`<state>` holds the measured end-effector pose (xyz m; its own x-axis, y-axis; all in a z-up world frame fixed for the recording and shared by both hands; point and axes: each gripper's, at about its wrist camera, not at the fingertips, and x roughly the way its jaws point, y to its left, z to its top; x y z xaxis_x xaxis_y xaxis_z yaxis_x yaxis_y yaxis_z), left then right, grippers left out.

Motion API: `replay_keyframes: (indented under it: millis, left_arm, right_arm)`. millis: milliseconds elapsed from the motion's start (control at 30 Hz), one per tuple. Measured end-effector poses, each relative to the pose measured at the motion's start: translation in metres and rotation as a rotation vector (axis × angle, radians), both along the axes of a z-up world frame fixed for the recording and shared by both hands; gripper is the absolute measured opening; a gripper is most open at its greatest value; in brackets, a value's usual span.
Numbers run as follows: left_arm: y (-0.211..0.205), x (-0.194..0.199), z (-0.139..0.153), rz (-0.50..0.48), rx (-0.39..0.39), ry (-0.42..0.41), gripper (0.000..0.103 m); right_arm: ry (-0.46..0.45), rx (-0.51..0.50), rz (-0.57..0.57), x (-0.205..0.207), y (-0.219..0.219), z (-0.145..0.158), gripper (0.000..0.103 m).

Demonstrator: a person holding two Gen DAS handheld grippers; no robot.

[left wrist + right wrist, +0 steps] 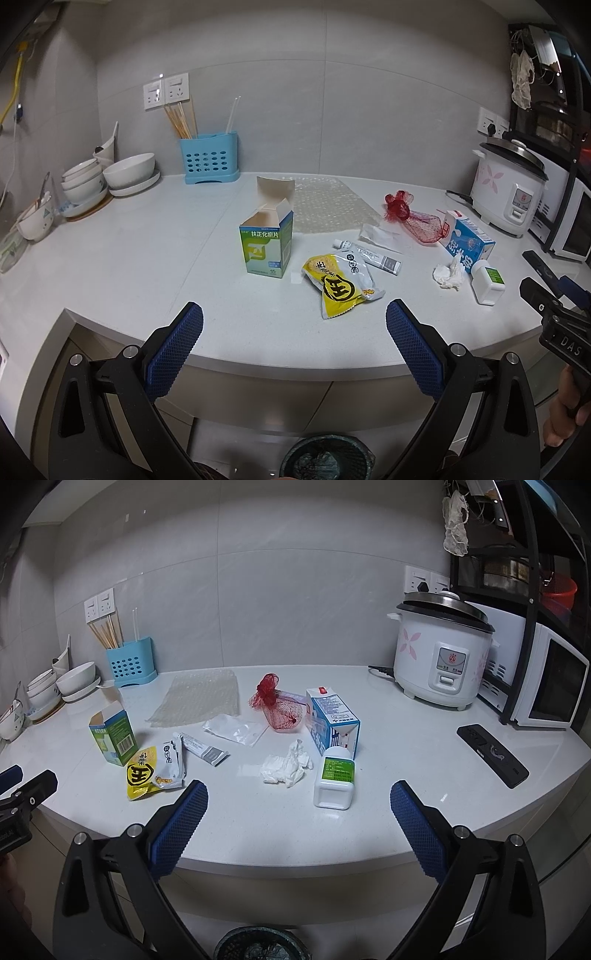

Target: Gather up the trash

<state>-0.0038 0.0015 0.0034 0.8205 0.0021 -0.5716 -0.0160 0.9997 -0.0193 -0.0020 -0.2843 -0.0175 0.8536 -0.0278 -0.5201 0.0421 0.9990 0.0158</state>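
You hold both grippers just off the front edge of a white countertop (pixel 147 258), and neither touches anything. Your left gripper (pixel 294 343) has its blue-padded jaws spread wide and empty. Your right gripper (pixel 299 827) is likewise spread wide and empty.

The trash lies scattered on the counter, placed here relative to the green-and-white medicine box (pixel 266 242), which stands upright with its top flap open. Just right of the box lies a yellow snack wrapper (pixel 341 282), touching a grey-capped tube (pixel 369 254). Behind the box lies a sheet of bubble wrap (pixel 330 205). Farther right sit a red mesh bag (pixel 413 219), a blue milk carton (pixel 467 242), a crumpled tissue (pixel 450 275) and a white bottle (pixel 487 282) on its side. Well right of the box stands a rice cooker (pixel 441 653). Below the counter edge, near the box, a dark bin (pixel 327 458) sits on the floor.
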Motion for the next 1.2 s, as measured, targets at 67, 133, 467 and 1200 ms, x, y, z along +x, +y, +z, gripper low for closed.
replay_keyframes:
  millis: [67,133,467,1200]
  left_arm:
    - [0.000,0.000,0.000,-0.001,-0.001,0.000,0.097]
    - [-0.001,-0.001,0.000,0.000,0.000,0.000,0.097]
    - [0.000,0.003,-0.003,0.005,-0.006,0.010,0.097]
    - [0.037,0.146,-0.035,0.147,-0.011,0.080,0.097]
  right_arm:
    - [0.000,0.001,0.000,0.000,0.000,0.000,0.095]
    - [0.000,-0.001,-0.001,-0.001,0.001,-0.001,0.095]
    - [0.002,-0.001,-0.002,-0.001,0.000,-0.001,0.095]
    - [0.145,-0.003,-0.100,0.084,-0.031,-0.047,0.095]
